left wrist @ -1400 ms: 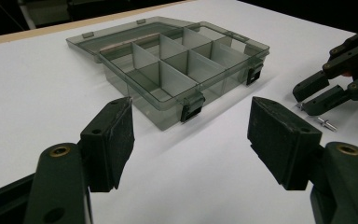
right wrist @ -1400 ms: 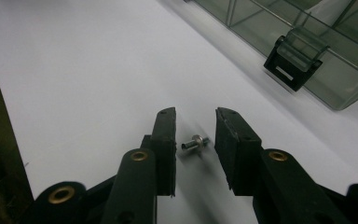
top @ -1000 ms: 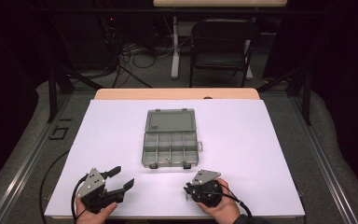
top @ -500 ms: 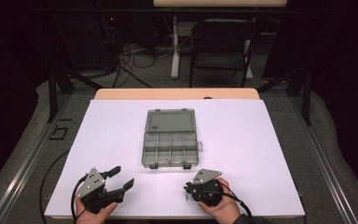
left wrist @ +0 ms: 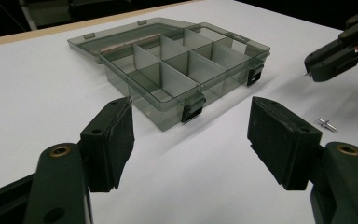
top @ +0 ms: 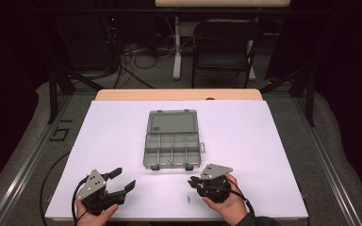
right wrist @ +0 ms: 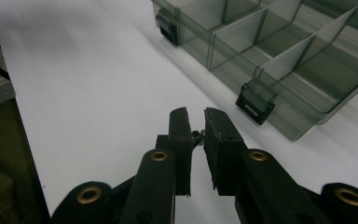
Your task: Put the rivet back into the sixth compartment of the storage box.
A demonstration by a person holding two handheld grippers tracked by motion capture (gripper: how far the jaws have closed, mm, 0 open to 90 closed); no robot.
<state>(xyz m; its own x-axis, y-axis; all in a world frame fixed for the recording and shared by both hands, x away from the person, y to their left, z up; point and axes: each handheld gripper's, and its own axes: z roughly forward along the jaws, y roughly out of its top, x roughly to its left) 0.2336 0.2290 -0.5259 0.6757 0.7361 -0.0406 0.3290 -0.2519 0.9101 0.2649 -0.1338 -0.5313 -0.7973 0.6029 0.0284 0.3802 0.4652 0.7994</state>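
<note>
So the see-through organizer box (top: pixel 172 146) sits dead centre of the high view on the white bench (top: pixel 273 141), lid flipped open toward the top of the frame, so all the little compartments are open from above. Makes sense if small parts are getting sorted into it. There's already a tiny pale thing in one of the front compartments, too small to say what it is.

The right gripper (top: pixel 199 182), lower right of centre in the high view, has its fingers (right wrist: pixel 220 140) almost completely closed. In the right gripper view there's a small metal bit pinched in the narrow gap between them, looks like a pin or screw (right wrist: pixel 197 136), held right at the tips. I'd guess that's so it can be dropped cleanly into a compartment without the fingers bumping the dividers. It's hovering just in front of the box's latched front edge.

The left gripper (top: pixel 122 180), lower left, is wide open and holding nothing, resting low near the front edge of the bench. Looks like it's just waiting.

One more small pin (left wrist: pixel 327 123) lies loose on the bench at the right of the left gripper view, near the right gripper, probably next in line.
</note>
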